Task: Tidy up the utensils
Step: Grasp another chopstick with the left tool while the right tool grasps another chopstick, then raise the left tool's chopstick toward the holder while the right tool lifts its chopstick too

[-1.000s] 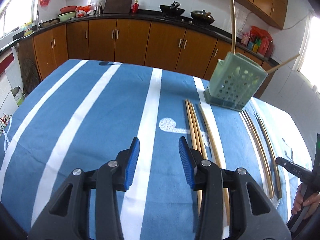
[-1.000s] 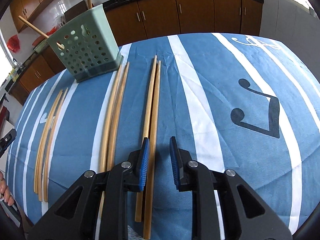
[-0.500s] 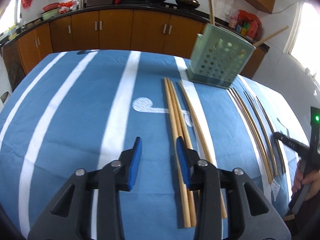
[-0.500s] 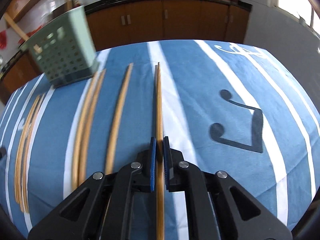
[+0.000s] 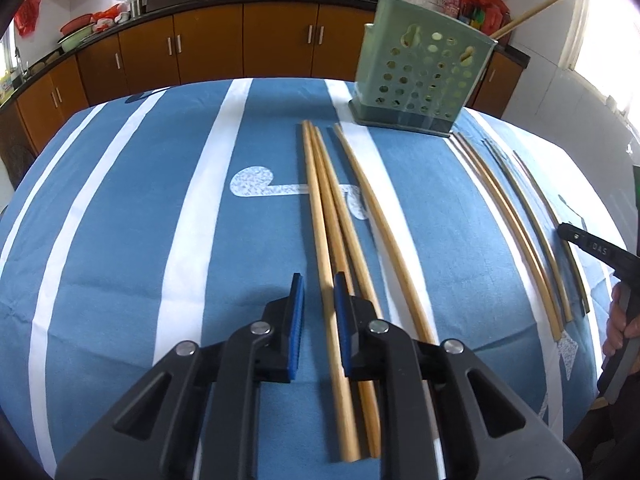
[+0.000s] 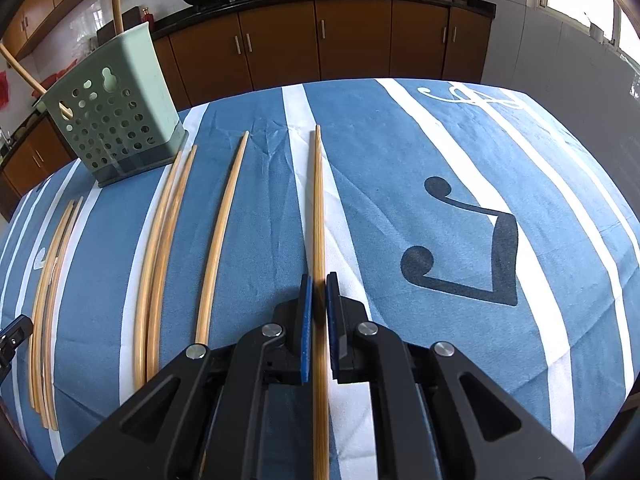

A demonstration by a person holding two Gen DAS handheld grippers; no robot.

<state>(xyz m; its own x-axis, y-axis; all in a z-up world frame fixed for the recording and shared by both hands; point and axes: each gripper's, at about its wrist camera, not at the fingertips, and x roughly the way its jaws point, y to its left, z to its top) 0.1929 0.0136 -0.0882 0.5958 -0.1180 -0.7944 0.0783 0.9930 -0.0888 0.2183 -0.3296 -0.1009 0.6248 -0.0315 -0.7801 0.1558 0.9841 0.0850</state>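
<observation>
Right tool (image 6: pixel 319 290): clenched on one bamboo chopstick (image 6: pixel 318 200), which is seen running straight ahead between the blue pads. Left tool (image 5: pixel 319 296): jaws have just been closing and are narrowly parted around the leftmost chopstick (image 5: pixel 316 216) of a group of three lying on the bench (image 5: pixel 120 240); pad contact cannot be told. A green perforated utensil holder (image 5: pixel 420 80) is noted standing at the far edge, two chopsticks inside
</observation>
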